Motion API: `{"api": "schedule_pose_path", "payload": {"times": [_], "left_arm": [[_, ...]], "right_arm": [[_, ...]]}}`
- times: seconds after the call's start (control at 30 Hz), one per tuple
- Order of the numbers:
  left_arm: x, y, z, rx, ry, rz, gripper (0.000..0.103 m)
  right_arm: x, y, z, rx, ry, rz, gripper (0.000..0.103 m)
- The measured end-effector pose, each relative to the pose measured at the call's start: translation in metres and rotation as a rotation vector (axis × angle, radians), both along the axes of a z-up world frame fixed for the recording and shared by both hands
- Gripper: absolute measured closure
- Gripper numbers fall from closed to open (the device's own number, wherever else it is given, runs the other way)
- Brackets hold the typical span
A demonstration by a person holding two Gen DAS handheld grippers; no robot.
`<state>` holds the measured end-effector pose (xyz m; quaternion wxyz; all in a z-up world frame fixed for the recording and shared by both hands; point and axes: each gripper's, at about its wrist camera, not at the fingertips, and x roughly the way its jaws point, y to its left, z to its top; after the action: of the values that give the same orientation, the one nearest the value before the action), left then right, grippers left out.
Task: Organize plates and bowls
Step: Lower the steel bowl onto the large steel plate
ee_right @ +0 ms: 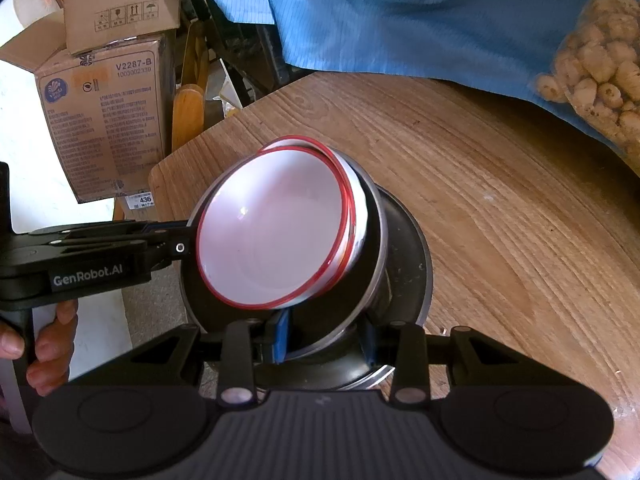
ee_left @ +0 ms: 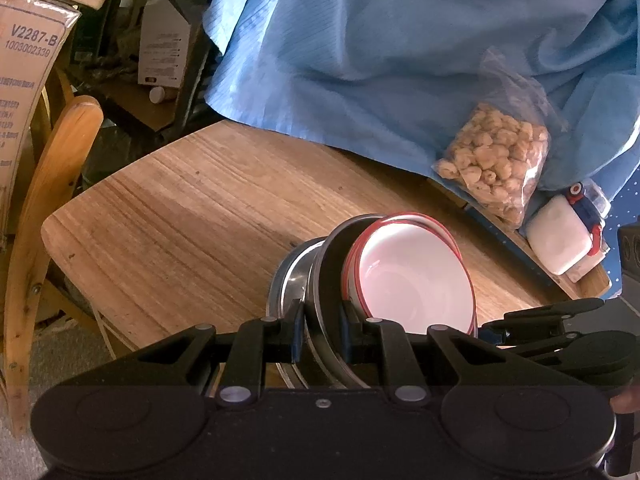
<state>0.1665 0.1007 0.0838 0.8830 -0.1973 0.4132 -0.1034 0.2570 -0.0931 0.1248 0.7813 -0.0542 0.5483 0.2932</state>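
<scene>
Two white bowls with red rims [ee_left: 412, 280] [ee_right: 272, 240] sit nested inside a steel bowl [ee_left: 330, 264] [ee_right: 374, 240] that is tilted up off a wider steel dish [ee_left: 288, 276] [ee_right: 412, 264] on the wooden table. My left gripper [ee_left: 322, 330] is shut on the steel bowl's rim. In the right wrist view it reaches in from the left [ee_right: 186, 240]. My right gripper [ee_right: 325, 338] clamps the near wall of the same steel bowl. In the left wrist view its body [ee_left: 540, 320] shows at the right, with the tips hidden behind the bowls.
The wooden table [ee_left: 180, 208] has bare room to the left of the stack. A blue cloth [ee_left: 400, 60] hangs over the far edge, with a bag of puffed snacks [ee_left: 492, 160] and a white container [ee_left: 560, 236] at the right. A wooden chair [ee_left: 52, 184] and cardboard boxes [ee_right: 108, 120] stand left.
</scene>
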Motion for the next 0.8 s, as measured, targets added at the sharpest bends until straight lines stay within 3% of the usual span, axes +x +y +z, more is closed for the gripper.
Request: {"api": "schedule_pose_path", "payload": {"times": [0.8], "left_arm": [[0.0042,0.0033,-0.0034,-0.008,0.012,0.003,0.085]], "right_arm": [[0.0045,0.0012,-0.0066,0.014,0.032,-0.008,0.063]]}}
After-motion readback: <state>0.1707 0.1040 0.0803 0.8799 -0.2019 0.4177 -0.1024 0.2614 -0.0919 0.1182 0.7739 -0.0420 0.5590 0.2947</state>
